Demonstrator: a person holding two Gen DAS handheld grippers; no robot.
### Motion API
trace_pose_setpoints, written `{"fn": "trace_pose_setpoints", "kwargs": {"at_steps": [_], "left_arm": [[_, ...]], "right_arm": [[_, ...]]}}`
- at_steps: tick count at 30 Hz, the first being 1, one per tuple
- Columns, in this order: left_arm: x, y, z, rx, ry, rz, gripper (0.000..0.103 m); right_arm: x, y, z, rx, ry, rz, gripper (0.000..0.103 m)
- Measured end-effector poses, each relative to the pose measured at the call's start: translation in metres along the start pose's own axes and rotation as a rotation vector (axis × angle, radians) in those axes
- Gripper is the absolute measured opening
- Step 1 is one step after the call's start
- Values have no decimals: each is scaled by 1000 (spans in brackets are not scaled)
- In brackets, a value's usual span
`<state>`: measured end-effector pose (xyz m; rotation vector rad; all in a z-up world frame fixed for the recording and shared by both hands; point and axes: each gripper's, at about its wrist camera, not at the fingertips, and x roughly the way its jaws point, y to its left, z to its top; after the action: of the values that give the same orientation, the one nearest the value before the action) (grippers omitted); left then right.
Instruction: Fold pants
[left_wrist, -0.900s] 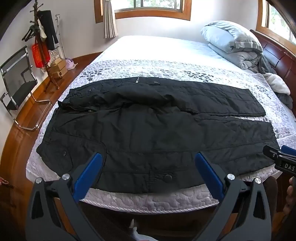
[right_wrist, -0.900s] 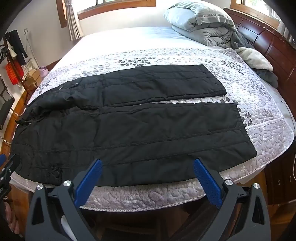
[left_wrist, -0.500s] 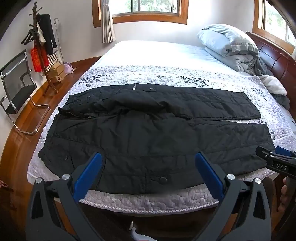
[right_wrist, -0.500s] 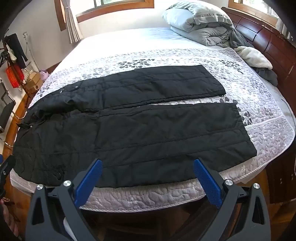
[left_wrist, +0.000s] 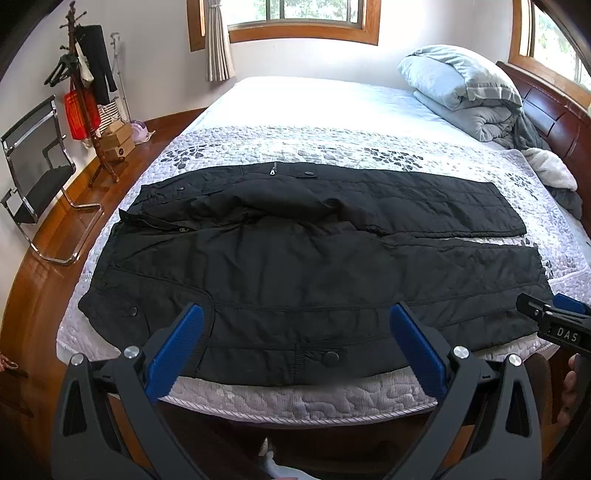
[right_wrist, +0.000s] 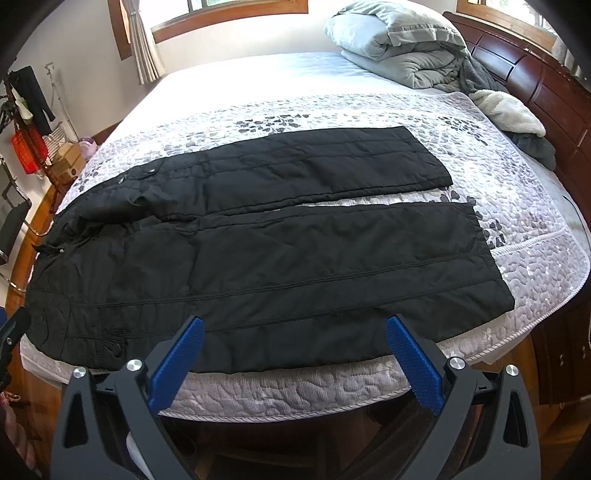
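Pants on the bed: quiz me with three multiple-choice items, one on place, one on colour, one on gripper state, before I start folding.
1. Where does the waistband of the pants lie in the right wrist view?
A. at the left
B. at the right
C. hanging off the headboard

2. What colour are the pads of the left hand-held gripper?
A. red
B. blue
C. yellow

3. How does the right hand-held gripper stand?
A. shut on a pant leg
B. shut on nothing
C. open, holding nothing

Answers:
1 A: buttons and zipper sit at the left, leg hems at the right.
2 B: both pads show blue.
3 C: its jaws stand wide apart, clear of the fabric.
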<state>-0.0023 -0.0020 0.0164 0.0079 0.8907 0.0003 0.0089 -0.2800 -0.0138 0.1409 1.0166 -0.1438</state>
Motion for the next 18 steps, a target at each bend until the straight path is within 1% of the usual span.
{"fn": "trace_pose_setpoints", "kwargs": {"at_steps": [18], "left_arm": [[1,-1,0,2,5,3,100]], "right_arm": [[2,-1,1,1,11,4,99]]}}
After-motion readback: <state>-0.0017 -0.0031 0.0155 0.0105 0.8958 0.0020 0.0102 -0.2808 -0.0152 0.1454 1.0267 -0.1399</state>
